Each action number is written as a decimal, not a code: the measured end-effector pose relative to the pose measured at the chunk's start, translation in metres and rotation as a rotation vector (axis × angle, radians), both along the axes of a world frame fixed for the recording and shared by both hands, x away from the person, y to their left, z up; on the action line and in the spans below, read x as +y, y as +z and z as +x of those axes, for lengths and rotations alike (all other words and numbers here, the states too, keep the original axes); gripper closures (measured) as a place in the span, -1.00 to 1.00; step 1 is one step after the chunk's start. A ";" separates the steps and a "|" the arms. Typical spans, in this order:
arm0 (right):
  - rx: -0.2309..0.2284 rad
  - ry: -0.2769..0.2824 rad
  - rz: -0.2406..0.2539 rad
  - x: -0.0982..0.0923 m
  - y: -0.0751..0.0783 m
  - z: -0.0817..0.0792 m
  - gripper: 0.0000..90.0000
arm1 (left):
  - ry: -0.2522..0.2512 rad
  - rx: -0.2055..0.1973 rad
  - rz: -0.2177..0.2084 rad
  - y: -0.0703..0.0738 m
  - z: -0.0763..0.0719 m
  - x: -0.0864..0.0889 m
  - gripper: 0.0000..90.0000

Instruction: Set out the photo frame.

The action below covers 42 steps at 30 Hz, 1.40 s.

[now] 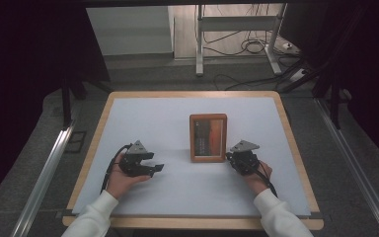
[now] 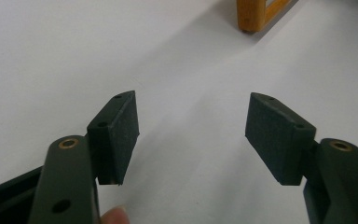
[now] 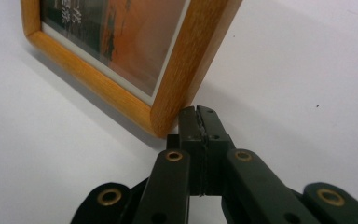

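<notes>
While the picture frame [image 1: 208, 138] lies flat, long axis pointing away, right gripper [image 3: 199, 122] fingers are closed empty.

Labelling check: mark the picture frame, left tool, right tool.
picture frame [image 1: 208, 117]: high view, top wooden edge.
left tool [image 2: 192, 135]: left gripper view, gap midway between open tips.
right tool [image 3: 199, 110]: right gripper view, shut tips.

Picture frame [image 3: 135, 60] cut off by top edge; print on photo blurred.
</notes>
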State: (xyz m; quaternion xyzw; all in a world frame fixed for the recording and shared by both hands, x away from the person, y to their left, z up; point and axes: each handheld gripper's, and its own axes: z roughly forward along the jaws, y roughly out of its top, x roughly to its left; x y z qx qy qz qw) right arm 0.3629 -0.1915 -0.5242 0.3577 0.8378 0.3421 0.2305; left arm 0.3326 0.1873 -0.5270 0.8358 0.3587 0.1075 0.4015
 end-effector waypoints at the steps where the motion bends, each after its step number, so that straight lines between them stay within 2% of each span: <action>1: -0.004 0.003 -0.007 0.000 0.000 0.000 0.99 | 0.000 0.000 0.000 0.000 0.000 0.000 -0.24; 16: -0.001 0.008 0.008 -0.003 0.002 -0.002 0.99 | 0.007 0.006 -0.014 0.000 0.001 0.001 -0.24; 19: -0.011 -0.002 0.036 -0.010 0.006 -0.003 0.99 | 0.007 0.002 -0.008 0.000 0.002 0.002 -0.24; 25: -0.006 0.023 0.081 -0.022 0.009 -0.008 0.99 | 0.015 -0.004 -0.010 0.002 0.000 0.003 -0.24; 28: -0.006 0.051 0.097 -0.028 0.012 -0.014 0.88 | 0.018 -0.009 -0.013 0.002 -0.002 0.004 -0.25; 29: -0.002 0.066 0.125 -0.034 0.015 -0.019 0.74 | 0.020 -0.007 -0.014 0.001 -0.003 0.004 -0.24; 30: -0.002 0.066 0.125 -0.034 0.015 -0.019 0.74 | 0.020 -0.007 -0.014 0.001 -0.003 0.004 -0.24; 31: -0.011 0.059 0.168 -0.043 0.019 -0.026 0.27 | 0.023 -0.009 -0.010 0.001 -0.004 0.005 -0.24; 32: -0.013 0.055 0.176 -0.046 0.020 -0.029 0.10 | 0.023 -0.009 -0.010 0.001 -0.004 0.005 -0.24; 33: -0.013 0.055 0.176 -0.046 0.020 -0.029 0.10 | 0.023 -0.011 -0.011 0.001 -0.005 0.006 -0.24; 34: -0.019 0.050 0.194 -0.054 0.022 -0.037 -0.12 | 0.025 -0.013 -0.012 0.002 -0.006 0.006 -0.24; 35: -0.019 0.050 0.194 -0.054 0.022 -0.037 -0.12 | 0.027 -0.016 -0.011 0.002 -0.007 0.007 -0.24; 38: 0.008 0.024 0.217 -0.072 0.017 -0.049 -0.30 | 0.033 -0.017 -0.013 0.002 -0.009 0.010 -0.24; 42: 0.019 -0.005 0.222 -0.085 0.013 -0.053 -0.33 | 0.042 -0.021 -0.015 0.002 -0.013 0.011 -0.24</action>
